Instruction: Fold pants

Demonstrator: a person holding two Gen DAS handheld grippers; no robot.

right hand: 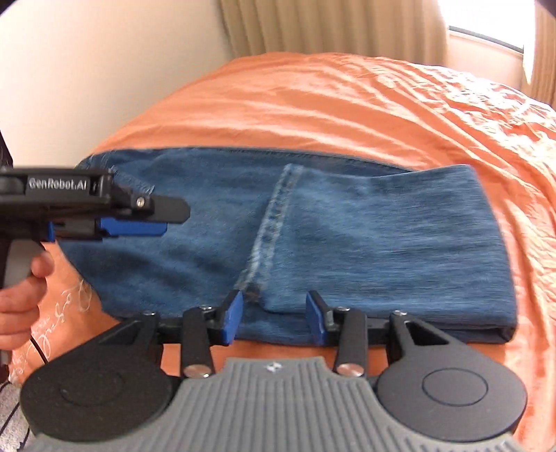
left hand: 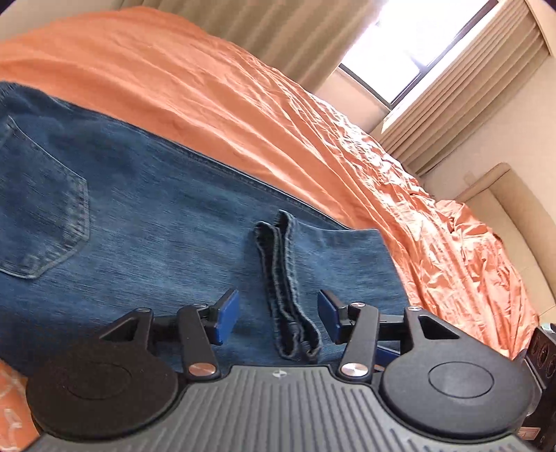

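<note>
Pants (right hand: 347, 243) of blue denim lie folded on the orange bedspread (right hand: 347, 104), the leg hems (left hand: 281, 278) doubled back over the seat so that they end just short of the back pocket (left hand: 41, 208). Nearest the lens, the right gripper (right hand: 274, 318) stands open and empty at the near edge of the cloth, its blue pads either side of the hem end. The left gripper (left hand: 278, 318) is likewise open, straddling the hems with nothing held.

One lengthwise fold and one crosswise fold look done; I judge a last fold remains, which calls for both tongs to close on the thick folded end at the right and carry it toward the waistband.

The waistband is cut off by the left gripper's body. Beyond the bed, curtains (right hand: 330, 24) and a bright window (left hand: 410, 45) wash out.
</note>
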